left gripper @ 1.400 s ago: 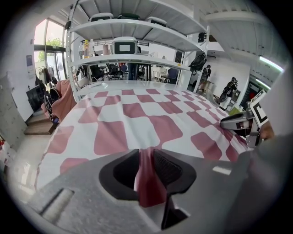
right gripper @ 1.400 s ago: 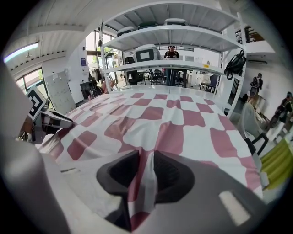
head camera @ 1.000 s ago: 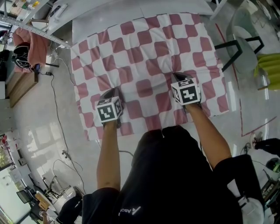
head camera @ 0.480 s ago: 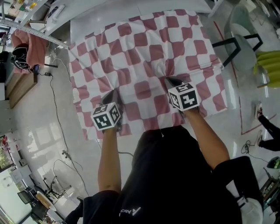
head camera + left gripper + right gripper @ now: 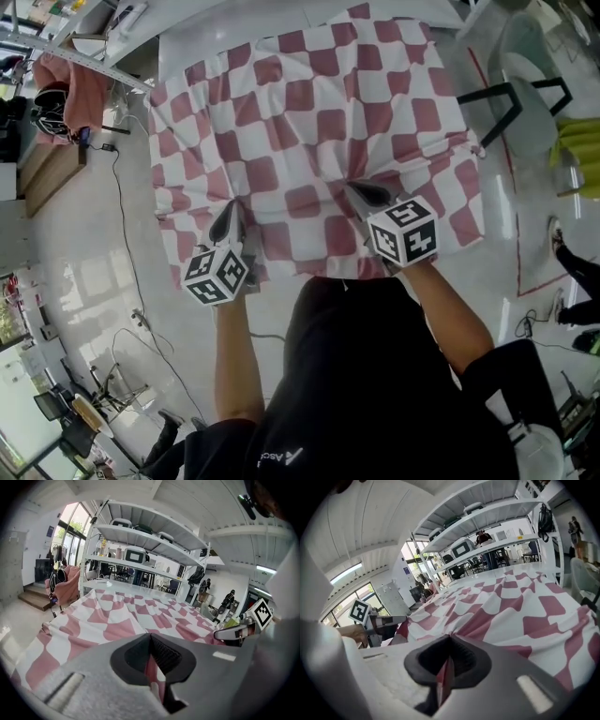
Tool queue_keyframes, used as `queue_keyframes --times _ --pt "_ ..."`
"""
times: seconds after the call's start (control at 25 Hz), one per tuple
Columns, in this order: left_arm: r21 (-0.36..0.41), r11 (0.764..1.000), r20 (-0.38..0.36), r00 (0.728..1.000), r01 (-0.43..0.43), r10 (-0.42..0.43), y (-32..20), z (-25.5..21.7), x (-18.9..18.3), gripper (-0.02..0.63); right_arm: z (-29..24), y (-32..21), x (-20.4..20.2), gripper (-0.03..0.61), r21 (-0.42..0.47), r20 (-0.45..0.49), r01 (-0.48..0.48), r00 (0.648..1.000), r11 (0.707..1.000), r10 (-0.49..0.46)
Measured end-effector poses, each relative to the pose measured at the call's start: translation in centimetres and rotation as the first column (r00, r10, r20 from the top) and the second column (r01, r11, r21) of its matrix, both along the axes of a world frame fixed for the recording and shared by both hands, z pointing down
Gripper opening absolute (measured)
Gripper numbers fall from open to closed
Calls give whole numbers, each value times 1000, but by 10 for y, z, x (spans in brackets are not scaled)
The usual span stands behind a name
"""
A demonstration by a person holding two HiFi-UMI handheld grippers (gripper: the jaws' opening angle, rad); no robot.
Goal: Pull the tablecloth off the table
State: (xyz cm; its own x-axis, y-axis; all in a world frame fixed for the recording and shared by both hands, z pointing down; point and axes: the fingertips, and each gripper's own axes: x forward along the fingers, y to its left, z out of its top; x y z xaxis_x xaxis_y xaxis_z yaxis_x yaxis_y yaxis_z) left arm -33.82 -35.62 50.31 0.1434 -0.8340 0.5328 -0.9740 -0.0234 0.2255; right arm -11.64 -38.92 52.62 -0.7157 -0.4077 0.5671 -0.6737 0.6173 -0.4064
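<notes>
A red-and-white checked tablecloth [image 5: 319, 122] covers the white table [image 5: 234, 26] and hangs over its near edge. My left gripper [image 5: 231, 219] is shut on a pinched fold of the cloth at the near left; cloth [image 5: 117, 620] shows between its pads [image 5: 161, 654]. My right gripper [image 5: 358, 192] is shut on another fold at the near right, with the cloth [image 5: 525, 606] bunched into its pads [image 5: 459, 656]. Wrinkles fan out from both grips. The marker cubes [image 5: 216, 275] [image 5: 403, 231] sit behind the jaws.
A black-legged chair with a glass-like seat [image 5: 520, 94] stands right of the table. A wooden bench with pink cloth [image 5: 56, 94] is at the left. Cables [image 5: 127, 234] trail across the glossy floor. Metal shelving [image 5: 140, 541] rises beyond the table's far side.
Both grippers have moved back toward the person, dragging the cloth with them; the cloth's near edge has slid further off the table and more wrinkles radiate from the grips.
</notes>
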Motion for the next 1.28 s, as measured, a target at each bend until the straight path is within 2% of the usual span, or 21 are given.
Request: queue_keyframes --times 0.24,0.44,0.6,0.88,1.12,1.2,1.28 --pt "86 996 -57 998 22 -17 17 -21 5 11 -16 17 -9 6 19 95 41 995 999 -42" --pt "186 982 -93 996 16 1 87 -48 4 11 -32 82 -9 6 69 144 8 989 998 -18" --pt "270 963 -123 992 -2 37 104 -71 7 9 -50 92 -3 6 131 181 -28 984 991 4" --pt "375 926 -164 981 -36 104 117 -130 -2 11 -117 99 -8 6 226 252 -106 967 968 47" --pt "463 885 -181 971 -54 154 105 -153 -9 11 -147 82 -13 6 307 299 -154 952 939 58" --pt "488 870 -174 969 -70 175 125 -154 -14 11 -146 103 -20 6 316 313 -167 947 934 63" --pt "512 855 -169 966 -82 194 166 -160 -13 11 -150 146 -20 6 321 329 -177 942 930 66"
